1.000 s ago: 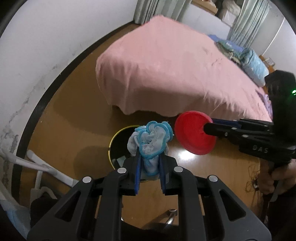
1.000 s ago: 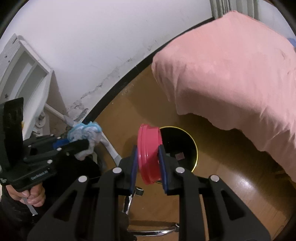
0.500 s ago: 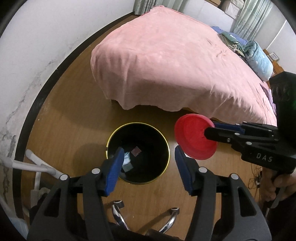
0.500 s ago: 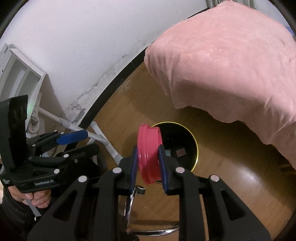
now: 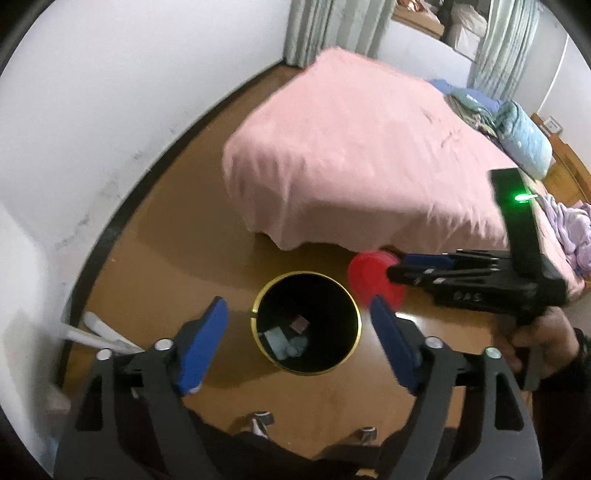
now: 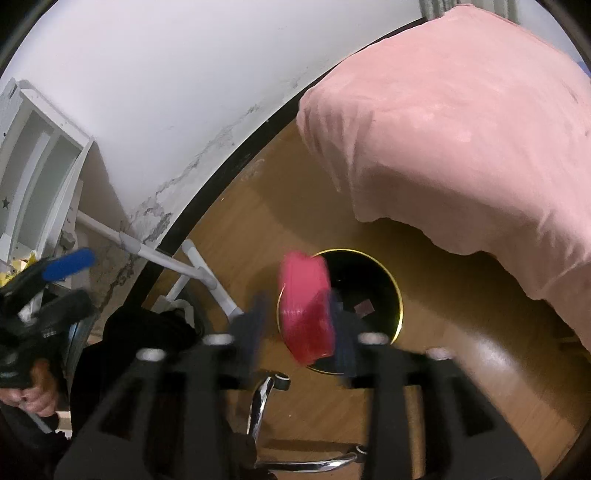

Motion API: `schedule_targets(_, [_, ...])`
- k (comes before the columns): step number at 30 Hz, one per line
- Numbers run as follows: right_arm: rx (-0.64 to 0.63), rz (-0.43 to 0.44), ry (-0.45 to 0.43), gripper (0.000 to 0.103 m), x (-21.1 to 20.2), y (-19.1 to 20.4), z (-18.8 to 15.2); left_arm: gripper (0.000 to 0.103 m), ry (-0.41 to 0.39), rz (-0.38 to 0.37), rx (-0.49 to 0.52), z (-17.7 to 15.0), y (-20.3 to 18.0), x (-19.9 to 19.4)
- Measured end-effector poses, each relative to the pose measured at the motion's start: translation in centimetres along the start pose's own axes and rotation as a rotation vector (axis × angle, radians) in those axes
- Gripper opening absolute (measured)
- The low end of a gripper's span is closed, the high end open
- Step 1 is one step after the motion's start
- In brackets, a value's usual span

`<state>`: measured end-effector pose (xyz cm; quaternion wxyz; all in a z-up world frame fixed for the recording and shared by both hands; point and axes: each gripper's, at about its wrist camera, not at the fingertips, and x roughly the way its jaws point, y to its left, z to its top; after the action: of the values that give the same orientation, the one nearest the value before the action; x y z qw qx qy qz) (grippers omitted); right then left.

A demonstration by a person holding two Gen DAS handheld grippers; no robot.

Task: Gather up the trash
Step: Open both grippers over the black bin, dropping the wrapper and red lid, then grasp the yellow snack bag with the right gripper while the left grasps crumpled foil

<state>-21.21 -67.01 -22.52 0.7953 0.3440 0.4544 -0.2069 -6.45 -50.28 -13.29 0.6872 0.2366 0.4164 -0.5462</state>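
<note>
Two tools in view, both over the wooden floor [image 5: 155, 258]. L wrist view: left tool [image 5: 300, 345] has its blue pads spread wide w/ nothing between them, hanging above the bin [image 5: 305, 323], a black cylinder w/ gold rim standing on the floor. Inside the bin, at the bottom: a crumpled pale-blue cloth [image 5: 297, 346], plus a grey-green scrap and a small reddish square, too small to ID. Chrome chair legs [image 5: 261, 422] at the near edge.

Just right of the bin rim: red lid [image 5: 373, 282], held edge-on by the right tool [image 5: 397, 271], the person's hand on the grip behind it. R wrist view: right tool [image 6: 300, 325] motion-blurred; the red lid [image 6: 306, 306] sits between the pads, touching the right pad for sure, left-pad contact can't be told through the blur. Lid overlaps the bin's [image 6: 384, 275] near-left rim in this view.

Further back: bed [image 5: 369, 158] w/ pink cover, its corner near the bin but apart. White wall [image 6: 166, 92] w/ black skirting on the left; curtains [image 5: 332, 29] beyond the bed.
</note>
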Motion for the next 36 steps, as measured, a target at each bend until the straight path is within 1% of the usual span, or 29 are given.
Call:
schedule_targets(1, [-0.012, -0.013, -0.014, 0.080, 0.0, 0.6, 0.2, 0.083, -0.016, 0.018, -0.003, -0.1, 0.3, -1.2])
schedule_targets(3, [-0.027, -0.017, -0.007, 0.080, 0.1, 1.7, 0.5, 0.084, -0.038, 0.052, -0.010, -0.3, 1.1, -3.2])
schedule_targets(6, [-0.086, -0.001, -0.021, 0.080, -0.8, 5.2, 0.9, 0.086, -0.075, 0.103, -0.035, -1.2, 3.0, -7.2])
schedule_targets(9, [-0.188, 0.035, -0.062, 0.080, -2.7, 10.5, 1.7, 0.090, -0.140, 0.163, -0.099, -3.4, 5.8, -12.7])
schedule_targets(12, [-0.300, 0.117, -0.097, 0.080, -4.4, 17.4, 2.3, 0.091, -0.179, 0.223, -0.170, -6.2, 8.5, -17.1])
schedule_targets(14, [-0.398, 0.183, -0.112, 0.081, -5.4, 23.2, 2.3, 0.091, -0.211, 0.285, -0.236, -8.9, 11.0, -20.7])
schedule_targets(15, [-0.432, 0.210, -0.113, 0.081, -5.7, 25.3, 2.3, 0.091, -0.223, 0.314, -0.266, -10.1, 12.0, -22.1])
schedule_targets(16, [-0.487, 0.255, -0.113, 0.081, -6.0, 28.6, 2.1, 0.091, -0.236, 0.355, -0.307, -11.9, 13.5, -24.0])
schedule_targets(17, [-0.527, 0.286, -0.111, 0.081, -6.3, 30.9, 1.9, 0.092, -0.245, 0.408, -0.356, -13.9, 15.2, -25.9])
schedule_targets(19, [-0.628, 0.348, -0.099, 0.082, -6.5, 36.5, 1.1, 0.092, -0.250, 0.489, -0.431, -17.0, 17.6, -28.5])
schedule_targets(21, [-0.714, 0.375, -0.093, 0.082, -6.6, 40.9, 0.1, 0.092, -0.251, 0.581, -0.534, -21.4, 20.6, -31.5])
schedule_targets(22, [-0.767, 0.393, -0.084, 0.082, -6.5, 43.4, -0.6, 0.092, -0.248, 0.606, -0.570, -22.8, 21.5, -32.3])
schedule_targets(23, [-0.804, 0.403, -0.079, 0.082, -6.2, 45.4, -1.1, 0.092, -0.240, 0.647, -0.629, -25.1, 22.9, -33.5])
schedule_targets(24, [-0.837, 0.406, -0.074, 0.082, -5.9, 47.3, -1.6, 0.092, -0.234, 0.681, -0.686, -27.2, 24.2, -34.6])
schedule_targets(26, [-0.881, 0.397, -0.068, 0.082, -5.0, 50.1, -2.5, 0.092, -0.227, 0.715, -0.766, -30.4, 25.8, -36.1])
schedule_targets(28, [-0.908, 0.376, -0.060, 0.082, -4.0, 52.0, -2.8, 0.092, -0.224, 0.745, -0.836, -33.4, 27.0, -37.3])
schedule_targets(29, [-0.915, 0.360, -0.055, 0.082, -3.4, 53.0, -3.0, 0.092, -0.226, 0.751, -0.857, -34.6, 27.3, -37.7])
schedule_targets(30, [-0.922, 0.341, -0.048, 0.081, -2.9, 53.3, -3.4, 0.092, -0.225, 0.756, -0.872, -35.6, 27.6, -37.9])
schedule_targets(32, [-0.933, 0.293, -0.033, 0.075, -1.6, 54.2, -3.5, 0.092, -0.218, 0.763, -0.897, -37.1, 28.6, -38.4])
schedule_targets(34, [-0.943, 0.267, -0.018, 0.070, -0.2, 54.9, -3.6, 0.092, -0.213, 0.753, -0.903, -37.3, 29.0, -38.0])
schedule_targets(35, [-0.947, 0.250, -0.009, 0.063, 0.4, 55.2, -3.5, 0.092, -0.207, 0.746, -0.902, -37.3, 29.4, -37.7])
schedule_targets(36, [-0.951, 0.243, 0.000, 0.051, 0.7, 55.2, -3.6, 0.092, -0.201, 0.740, -0.899, -36.8, 29.9, -37.3])
